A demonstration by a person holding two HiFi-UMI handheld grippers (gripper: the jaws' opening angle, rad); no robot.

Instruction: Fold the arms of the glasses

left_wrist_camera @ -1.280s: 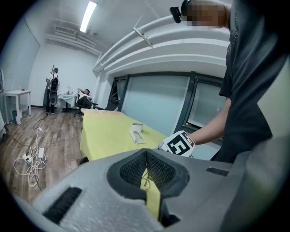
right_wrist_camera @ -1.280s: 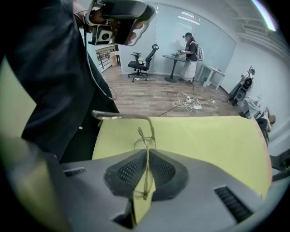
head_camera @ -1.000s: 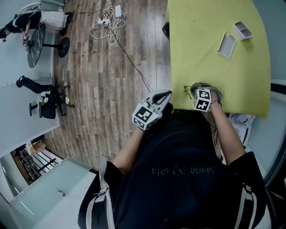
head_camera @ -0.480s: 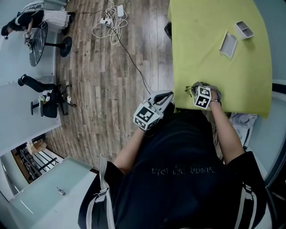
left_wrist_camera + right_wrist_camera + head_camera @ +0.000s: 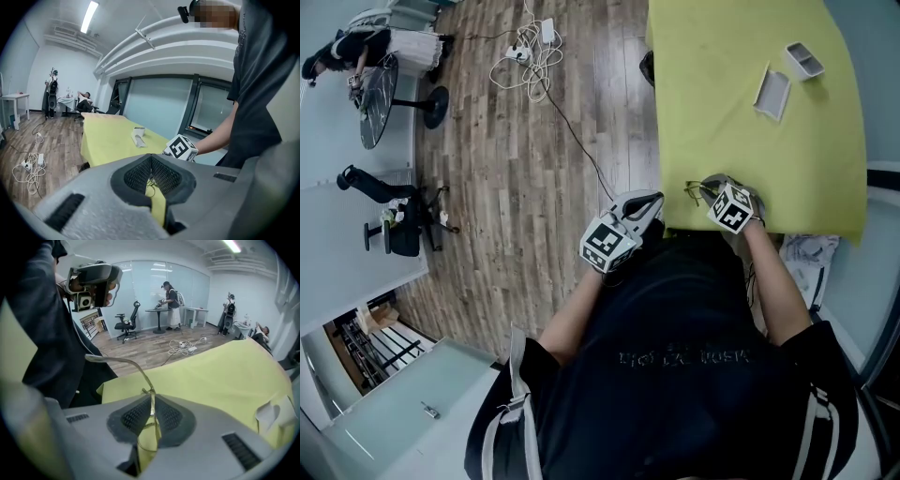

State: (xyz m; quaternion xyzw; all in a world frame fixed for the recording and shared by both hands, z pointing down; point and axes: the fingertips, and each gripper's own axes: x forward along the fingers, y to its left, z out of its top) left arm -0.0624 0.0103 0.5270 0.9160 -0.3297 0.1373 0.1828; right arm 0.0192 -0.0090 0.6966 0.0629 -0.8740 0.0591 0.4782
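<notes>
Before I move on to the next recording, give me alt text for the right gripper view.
The right gripper has its fingers shut on wire-rimmed glasses near a hinge; one arm juts up and left, unfolded. A yellow-green tablecloth lies beyond, and the left gripper is raised at upper left.

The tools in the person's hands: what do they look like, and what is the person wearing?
The left tool and right tool each have a light grey moulded body, dark ribbed pads inside the jaws and a white cube with black square markers. The person wears a black short-sleeved T-shirt with pale shoulder straps.
</notes>
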